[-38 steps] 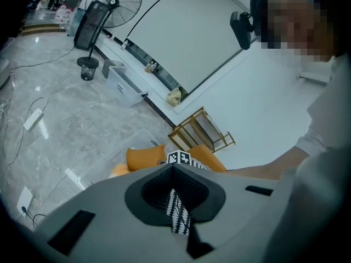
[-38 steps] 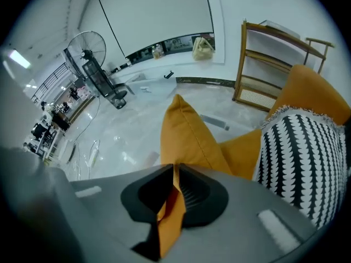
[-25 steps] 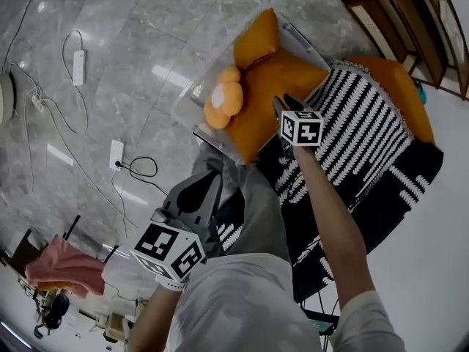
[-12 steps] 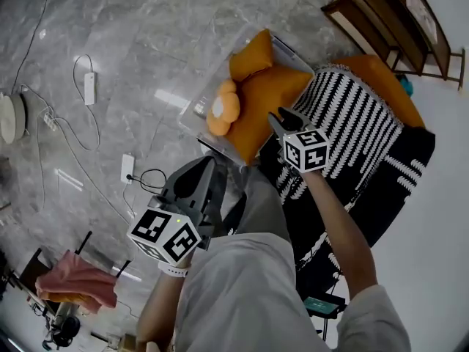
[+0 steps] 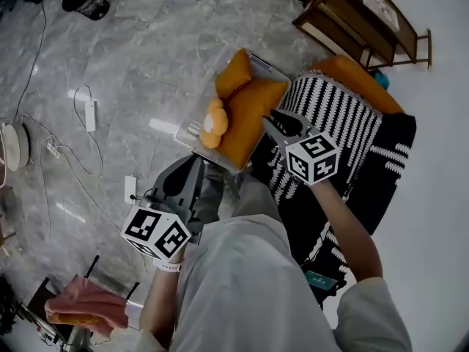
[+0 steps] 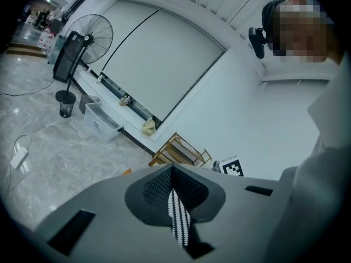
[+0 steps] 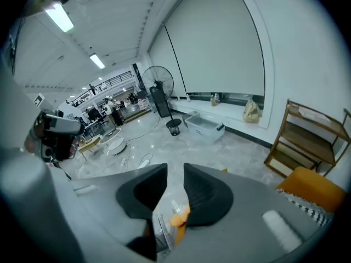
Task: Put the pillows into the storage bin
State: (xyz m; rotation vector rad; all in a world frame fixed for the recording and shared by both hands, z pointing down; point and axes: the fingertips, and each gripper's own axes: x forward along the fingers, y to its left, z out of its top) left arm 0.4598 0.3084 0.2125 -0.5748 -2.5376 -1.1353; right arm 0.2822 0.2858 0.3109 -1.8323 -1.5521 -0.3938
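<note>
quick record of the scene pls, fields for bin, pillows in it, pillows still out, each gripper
bin: clear, on the floor
in bin: orange pillows
out of bin: striped pillow, right of the bin
left gripper: jaws together, nothing seen held
right gripper: jaws slightly apart, just narrowed, nothing between them

A grey marble floor (image 5: 132,57) filled the left of the head view, with 1 white power strip (image 5: 90,116) lying on it. A wooden shelf (image 5: 359,17) stood at upper right. A pink cloth (image 5: 80,310) lay at lower left. In the left gripper view, a pedestal fan (image 6: 90,37) stood at upper left, near a clear lidded box (image 6: 101,122).
</note>
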